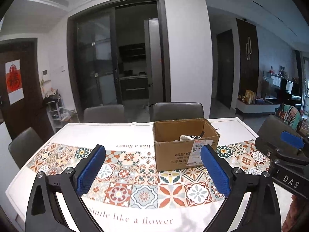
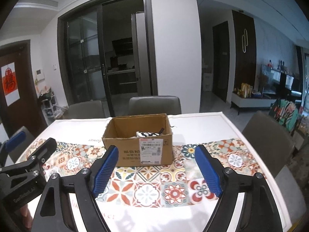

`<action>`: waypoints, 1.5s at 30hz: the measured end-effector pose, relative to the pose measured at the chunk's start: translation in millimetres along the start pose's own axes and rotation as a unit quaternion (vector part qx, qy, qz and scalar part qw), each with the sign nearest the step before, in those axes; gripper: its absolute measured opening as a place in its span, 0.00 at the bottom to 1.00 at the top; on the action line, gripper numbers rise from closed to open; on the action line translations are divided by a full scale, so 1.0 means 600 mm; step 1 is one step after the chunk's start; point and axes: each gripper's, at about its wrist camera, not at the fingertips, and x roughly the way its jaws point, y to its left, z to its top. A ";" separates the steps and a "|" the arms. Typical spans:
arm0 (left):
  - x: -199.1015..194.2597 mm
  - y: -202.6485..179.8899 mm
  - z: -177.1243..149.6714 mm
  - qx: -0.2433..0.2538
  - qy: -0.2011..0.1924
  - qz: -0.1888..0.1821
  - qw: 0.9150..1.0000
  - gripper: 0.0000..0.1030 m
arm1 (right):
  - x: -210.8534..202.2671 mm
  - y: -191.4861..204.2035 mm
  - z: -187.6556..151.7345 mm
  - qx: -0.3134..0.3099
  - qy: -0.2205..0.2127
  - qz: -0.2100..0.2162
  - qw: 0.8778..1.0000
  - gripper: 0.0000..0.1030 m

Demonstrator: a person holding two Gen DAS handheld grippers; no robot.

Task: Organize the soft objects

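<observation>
A: Left wrist view, item one: the left hand-held gripper [image 1: 152, 171] is recorded with jaws spread wide and nothing between the blue pads. The right hand-held gripper [image 2: 156, 170] is likewise listed as open and empty.

B: Item two, the task's things?

A: A cardboard box [image 2: 139, 147] is entered, top open, standing on the surface [image 2: 193, 127] beyond both grippers. Soft objects [image 2: 148, 134], a black-and-white patterned bundle with something pale beside it, are seen lying inside, towards the right-hand wall. Nothing soft is noted loose on the surface.

B: Reason for the arrangement?

A: It is judged that the box serves as the collecting place, and that the grippers are held back and empty because the items are already deposited.

B: Item three, surroundings?

A: The surface is covered by a white cloth [image 1: 135, 176] printed with a band of coloured tiles and lettering. Grey chairs [image 2: 154, 104] are set along the far edge. A dark glass sliding door [image 1: 115, 58] is catalogued behind, with a kitchen dimly visible through it.
</observation>
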 end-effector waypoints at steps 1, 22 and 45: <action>-0.008 -0.001 -0.005 -0.003 0.001 0.001 1.000 0.97 | -0.009 -0.004 -0.002 -0.002 -0.001 0.000 1.000 0.80; -0.166 -0.041 -0.061 -0.012 -0.014 0.031 0.999 1.00 | -0.160 -0.063 -0.057 0.004 -0.023 0.019 1.000 0.80; -0.201 -0.056 -0.066 -0.010 -0.024 0.036 0.999 1.00 | -0.197 -0.081 -0.071 0.006 -0.035 0.017 0.999 0.80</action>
